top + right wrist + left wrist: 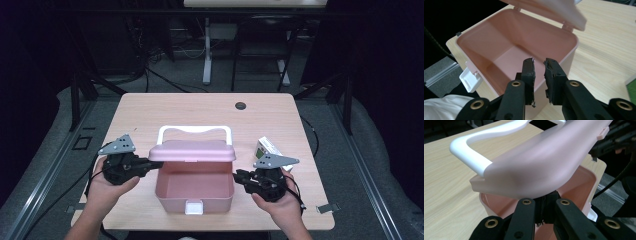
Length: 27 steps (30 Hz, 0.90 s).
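Observation:
A pink box (pixel 195 199) stands at the table's near middle with its pink lid (pixel 192 150) raised partway and a white handle (pixel 195 129) on the lid. My left gripper (pixel 152 163) is shut on the lid's left end. In the left gripper view the lid (pixel 544 162) covers the tips of my left gripper (pixel 545 201), and the handle (pixel 474 157) runs off to the left. My right gripper (pixel 237 176) hovers at the box's right wall. In the right gripper view its jaws (pixel 539 63) stand a narrow gap apart over the rim of the box (pixel 486 37), with nothing between them.
A small white and green carton (pixel 267 146) stands on the table just behind my right gripper. A white latch (pixel 194 207) hangs at the box's front. A dark cable hole (pixel 241 105) sits near the table's far edge.

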### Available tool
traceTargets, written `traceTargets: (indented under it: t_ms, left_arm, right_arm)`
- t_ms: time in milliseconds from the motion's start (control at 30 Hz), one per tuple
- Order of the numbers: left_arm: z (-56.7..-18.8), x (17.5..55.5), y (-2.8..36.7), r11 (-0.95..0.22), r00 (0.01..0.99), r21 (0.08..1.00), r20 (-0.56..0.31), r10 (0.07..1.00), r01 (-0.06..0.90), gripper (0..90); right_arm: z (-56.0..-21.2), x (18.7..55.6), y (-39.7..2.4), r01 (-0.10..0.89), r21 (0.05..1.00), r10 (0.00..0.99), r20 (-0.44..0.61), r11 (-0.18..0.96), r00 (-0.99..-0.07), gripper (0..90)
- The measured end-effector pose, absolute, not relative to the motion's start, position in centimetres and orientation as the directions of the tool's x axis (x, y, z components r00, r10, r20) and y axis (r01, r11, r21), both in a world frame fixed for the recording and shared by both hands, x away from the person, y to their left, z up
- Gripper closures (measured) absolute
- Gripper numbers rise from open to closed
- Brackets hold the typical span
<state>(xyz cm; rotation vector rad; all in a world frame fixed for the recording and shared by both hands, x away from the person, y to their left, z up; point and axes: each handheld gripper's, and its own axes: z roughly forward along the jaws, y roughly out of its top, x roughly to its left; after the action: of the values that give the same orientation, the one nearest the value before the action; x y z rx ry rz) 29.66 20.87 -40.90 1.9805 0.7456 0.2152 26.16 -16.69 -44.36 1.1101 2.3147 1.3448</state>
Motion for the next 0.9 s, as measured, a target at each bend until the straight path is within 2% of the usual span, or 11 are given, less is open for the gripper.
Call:
traceTargets:
  t_ms: [900]
  left_arm:
    - [-40.2, 30.8, 20.9, -0.307, 0.779, 0.862, -0.147, 0.609, 0.403, 89.4]
  right_arm:
    - [-47.7, 26.3, -13.5, 0.504, 0.775, 0.646, 0.166, 0.381, -0.745, 78.4]
